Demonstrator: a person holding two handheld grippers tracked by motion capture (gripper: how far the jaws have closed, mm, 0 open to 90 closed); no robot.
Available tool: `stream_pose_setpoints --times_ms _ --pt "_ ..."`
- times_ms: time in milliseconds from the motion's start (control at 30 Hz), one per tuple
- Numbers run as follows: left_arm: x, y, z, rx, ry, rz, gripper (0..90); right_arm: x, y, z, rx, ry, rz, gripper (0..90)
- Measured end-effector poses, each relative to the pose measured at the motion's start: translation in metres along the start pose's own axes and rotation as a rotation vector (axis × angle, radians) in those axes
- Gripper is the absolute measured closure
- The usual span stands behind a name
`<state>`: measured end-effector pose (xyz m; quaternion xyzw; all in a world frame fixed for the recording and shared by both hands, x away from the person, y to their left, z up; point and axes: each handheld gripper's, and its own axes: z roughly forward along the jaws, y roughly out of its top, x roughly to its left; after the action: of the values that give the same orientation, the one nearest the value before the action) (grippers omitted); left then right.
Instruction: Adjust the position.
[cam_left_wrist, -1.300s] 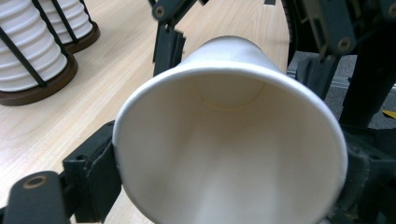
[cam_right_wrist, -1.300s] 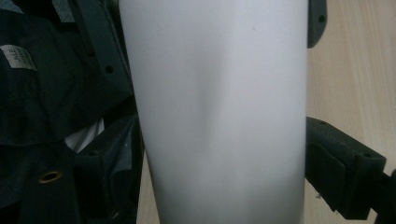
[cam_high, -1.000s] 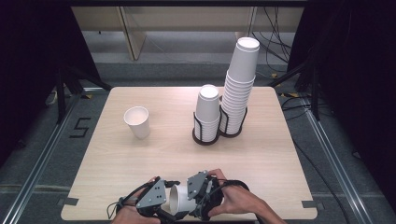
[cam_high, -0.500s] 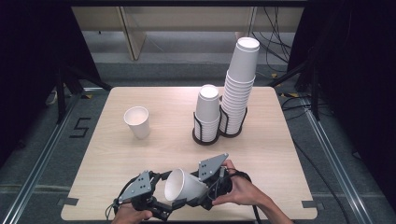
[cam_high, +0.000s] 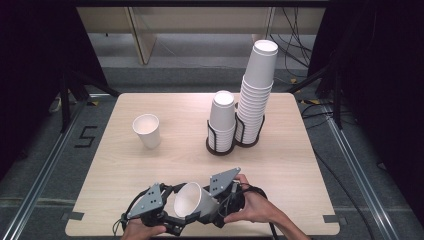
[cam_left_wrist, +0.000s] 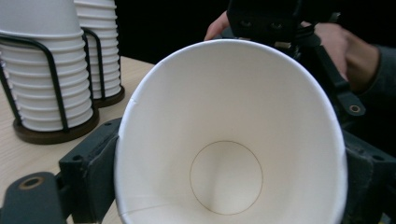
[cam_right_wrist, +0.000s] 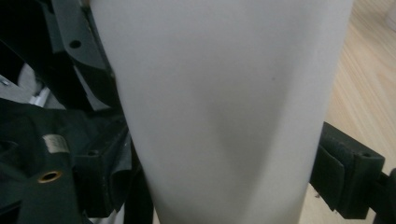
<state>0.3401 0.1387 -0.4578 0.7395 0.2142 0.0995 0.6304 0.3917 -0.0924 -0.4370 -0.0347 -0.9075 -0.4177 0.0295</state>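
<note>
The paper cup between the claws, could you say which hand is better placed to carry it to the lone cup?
Probably left: its claw has just closed on the paper cup, nearer the lone cup.

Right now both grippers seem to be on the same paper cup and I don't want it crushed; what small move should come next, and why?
Probably ease the right gripper off. The left gripper has just been closing, and its jaws flank the paper cup at the rim in its own view, so it likely has hold. The cup lies tilted between both grippers, its wall faintly dented in the right gripper view. Then stand it beside the lone cup.
</note>
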Motion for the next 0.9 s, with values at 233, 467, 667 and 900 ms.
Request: stream_pose_setpoints --times_ms 233,467,667,900 --pt "-0.0018 0.0004 0.0016 0.013 0.013 0.000 10.6 0.0048 0.0012 0.0058 0.064 -0.044 -0.044 20.9" --pt "0.0018 -0.0008 -0.0010 -0.087 0.019 -0.075 5.5 0.0007 0.0010 -0.0003 -0.056 -0.012 -0.019 22.1" --pt "-0.0014 -0.0007 -0.0002 -0.118 0.027 -0.063 7.2 0.0001 0.0010 0.0008 -0.117 0.006 -0.003 22.0" --pt "-0.0018 0.0004 -0.0013 -0.120 0.030 -0.048 10.1 0.0004 0.0001 0.0056 -0.142 0.027 0.031 20.6"
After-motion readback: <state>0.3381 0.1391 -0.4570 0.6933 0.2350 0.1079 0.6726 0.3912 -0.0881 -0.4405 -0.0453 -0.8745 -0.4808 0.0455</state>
